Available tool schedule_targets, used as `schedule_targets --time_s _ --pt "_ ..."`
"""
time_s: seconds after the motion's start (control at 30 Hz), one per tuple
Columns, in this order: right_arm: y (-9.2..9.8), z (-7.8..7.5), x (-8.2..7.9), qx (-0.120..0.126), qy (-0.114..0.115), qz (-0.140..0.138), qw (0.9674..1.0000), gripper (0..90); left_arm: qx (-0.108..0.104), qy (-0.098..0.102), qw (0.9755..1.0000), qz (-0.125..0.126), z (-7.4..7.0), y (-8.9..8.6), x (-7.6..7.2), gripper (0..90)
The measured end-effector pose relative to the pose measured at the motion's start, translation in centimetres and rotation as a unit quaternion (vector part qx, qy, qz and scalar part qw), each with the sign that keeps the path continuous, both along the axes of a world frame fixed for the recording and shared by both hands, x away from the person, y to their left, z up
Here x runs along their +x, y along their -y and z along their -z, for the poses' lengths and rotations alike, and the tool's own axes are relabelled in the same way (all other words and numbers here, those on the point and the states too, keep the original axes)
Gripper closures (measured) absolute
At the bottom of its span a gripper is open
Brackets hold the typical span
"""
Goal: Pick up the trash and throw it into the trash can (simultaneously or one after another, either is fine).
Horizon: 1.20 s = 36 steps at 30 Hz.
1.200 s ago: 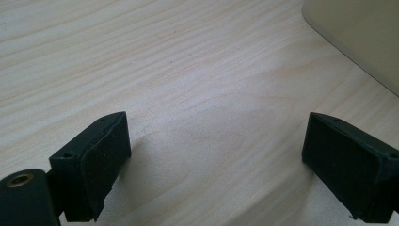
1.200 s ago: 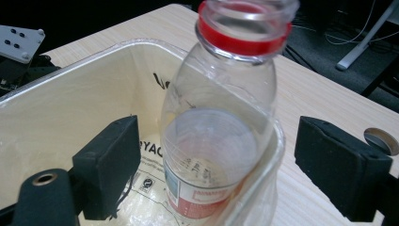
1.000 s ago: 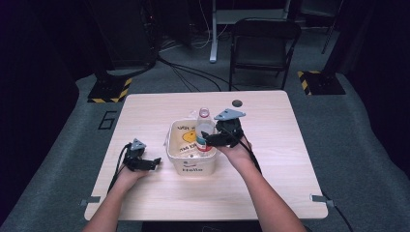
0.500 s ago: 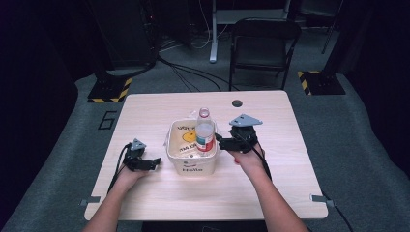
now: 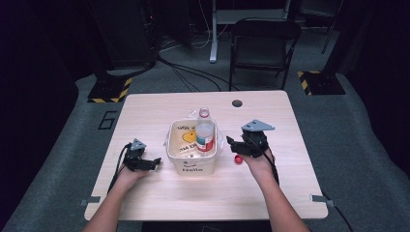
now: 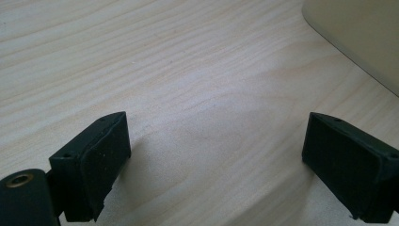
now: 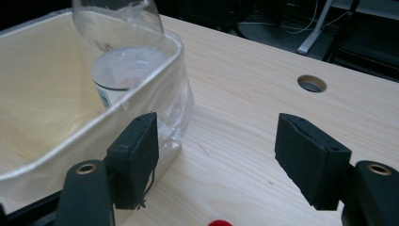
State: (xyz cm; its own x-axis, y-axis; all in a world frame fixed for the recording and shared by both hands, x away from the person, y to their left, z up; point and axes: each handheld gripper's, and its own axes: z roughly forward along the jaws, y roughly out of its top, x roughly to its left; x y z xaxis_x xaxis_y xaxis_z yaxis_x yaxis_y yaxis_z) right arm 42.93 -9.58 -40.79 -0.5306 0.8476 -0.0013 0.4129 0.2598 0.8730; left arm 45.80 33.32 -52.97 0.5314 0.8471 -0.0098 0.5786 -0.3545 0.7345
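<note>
Bright overhead light on the table (image 5: 159,104), dark surroundings, soft focus.

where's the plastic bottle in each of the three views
high view: plastic bottle stands upright in the white bin, at its right end, mid-table.
left gripper view: not in it; a corner of the bin sits top right.
right gripper view: bottle upper left, inside the bin.
shared landmark: the white bin.
</note>
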Motion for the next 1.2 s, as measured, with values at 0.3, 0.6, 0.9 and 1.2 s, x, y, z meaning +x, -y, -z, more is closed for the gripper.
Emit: schedule_targets --time_s 0.3,0.6,0.9,1.2 --pt "1.6 1.6 -0.2 0.004 -0.015 0.017 0.9997 34.7 0.000 -0.001 1.0000 -0.001 0.0 0.0 0.0 8.1" --pt "2.3 3.4 -0.3 -0.011 -0.029 0.019 0.9993 40.8 0.000 -0.001 1.0000 0.000 0.0 0.0 0.0 7.9" --pt "2.9 4.6 -0.4 -0.009 -0.041 0.029 0.9987 41.4 0.000 -0.002 1.0000 -0.001 0.0 0.1 0.0 7.9" --pt "3.2 5.7 -0.5 -0.010 -0.054 0.035 0.9979 42.7 0.000 -0.002 1.0000 -0.001 0.0 0.1 0.0 7.9"
